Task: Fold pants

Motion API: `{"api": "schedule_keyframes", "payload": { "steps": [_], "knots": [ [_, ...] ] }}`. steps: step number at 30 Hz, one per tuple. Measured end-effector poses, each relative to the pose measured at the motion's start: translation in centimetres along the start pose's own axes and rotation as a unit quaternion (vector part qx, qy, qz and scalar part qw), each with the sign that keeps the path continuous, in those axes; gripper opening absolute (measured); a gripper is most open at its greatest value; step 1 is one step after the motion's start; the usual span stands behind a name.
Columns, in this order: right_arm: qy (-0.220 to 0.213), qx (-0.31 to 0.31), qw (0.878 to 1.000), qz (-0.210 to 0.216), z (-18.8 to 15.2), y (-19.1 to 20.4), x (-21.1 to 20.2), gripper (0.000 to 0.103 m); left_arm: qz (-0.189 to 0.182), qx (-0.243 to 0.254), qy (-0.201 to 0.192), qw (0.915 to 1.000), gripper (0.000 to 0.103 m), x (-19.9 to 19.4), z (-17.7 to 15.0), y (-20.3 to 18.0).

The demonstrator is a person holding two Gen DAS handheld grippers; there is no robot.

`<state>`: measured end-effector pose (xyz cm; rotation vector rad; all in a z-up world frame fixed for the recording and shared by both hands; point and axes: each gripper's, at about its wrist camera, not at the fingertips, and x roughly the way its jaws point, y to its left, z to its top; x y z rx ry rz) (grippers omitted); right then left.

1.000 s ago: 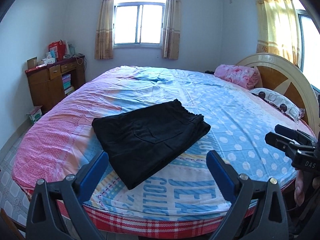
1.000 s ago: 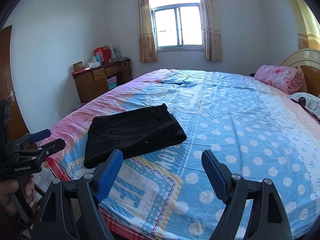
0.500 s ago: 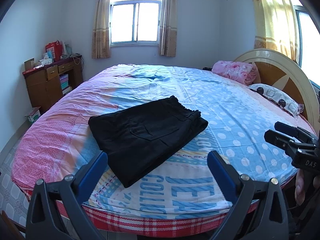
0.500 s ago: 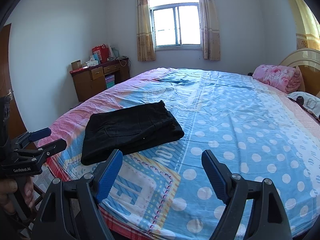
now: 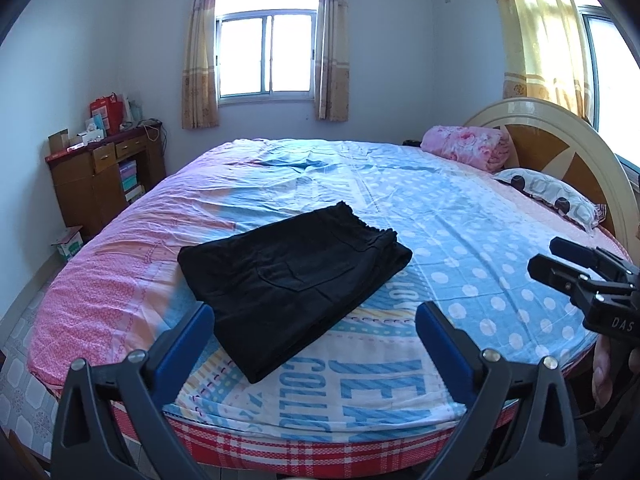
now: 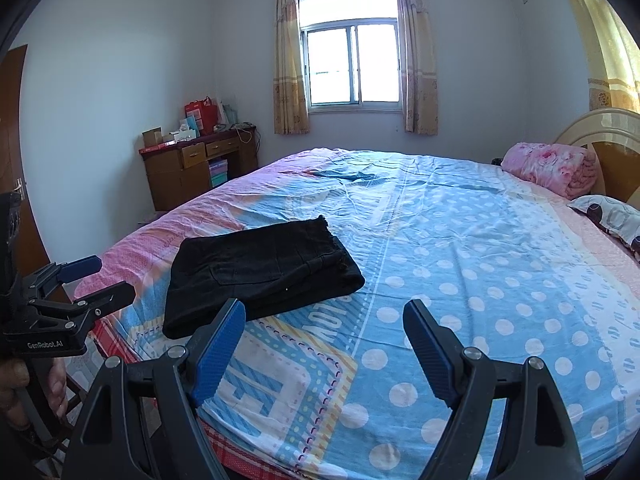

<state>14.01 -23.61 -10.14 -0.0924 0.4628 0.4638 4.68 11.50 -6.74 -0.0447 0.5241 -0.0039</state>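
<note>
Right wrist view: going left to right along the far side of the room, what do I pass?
Wooden desk → window → rolled pink blanket → patterned pillow.

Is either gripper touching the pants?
No. The pants lie folded on the bed, with both the left gripper and right gripper open, clear of them.

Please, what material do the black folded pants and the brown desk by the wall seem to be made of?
The black folded pants look like a matte woven cloth, perhaps cotton: they reflect no shine, show a stitched pocket and a gathered, frilled waistband. The exact fibre cannot be told. The brown desk with drawers looks like varnished wood or wood veneer: warm brown colour, slight gloss, small metal-looking drawer handles.
</note>
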Motion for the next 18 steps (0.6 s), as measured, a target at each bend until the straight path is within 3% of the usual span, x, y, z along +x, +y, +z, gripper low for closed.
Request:
{"api": "schedule_keyframes", "payload": {
  "steps": [9,18],
  "knots": [
    [0.001,-0.01,1.0,0.004,-0.1,0.5,-0.2,0.082,0.021,-0.008,0.013,0.9997,0.103,0.8,-0.3,0.5],
    [0.006,-0.018,1.0,0.009,-0.4,1.1,0.0,0.082,0.018,0.008,0.007,0.9998,0.103,0.7,-0.6,-0.2]
  ]
}}
